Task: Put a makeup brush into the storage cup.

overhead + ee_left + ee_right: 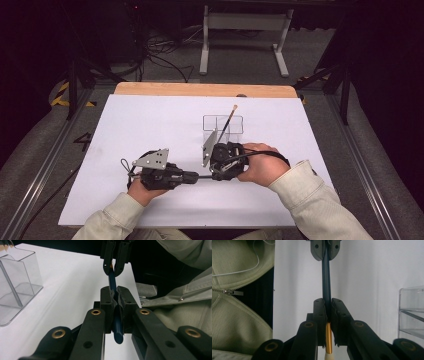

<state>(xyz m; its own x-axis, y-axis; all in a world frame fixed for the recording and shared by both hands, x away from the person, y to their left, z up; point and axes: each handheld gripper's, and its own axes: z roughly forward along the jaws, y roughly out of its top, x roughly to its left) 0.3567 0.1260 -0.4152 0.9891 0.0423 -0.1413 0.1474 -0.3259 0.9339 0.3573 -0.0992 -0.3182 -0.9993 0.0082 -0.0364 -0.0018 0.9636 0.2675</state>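
Both claws are clamping one dark-handled brush [326, 287] at lower centre of the frame, left claw [116, 298] and right claw [326, 307] facing each other. I'm mid-handover; next, one should probably release near the clear organiser [223, 124].

Lab-like recording room: white table [150, 130], floor cables [165, 55], metal stand [245, 30]

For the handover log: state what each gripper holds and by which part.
Both hold one brush: left gripper shut on the dark blue handle's end, right gripper shut where handle meets gold ferrule.
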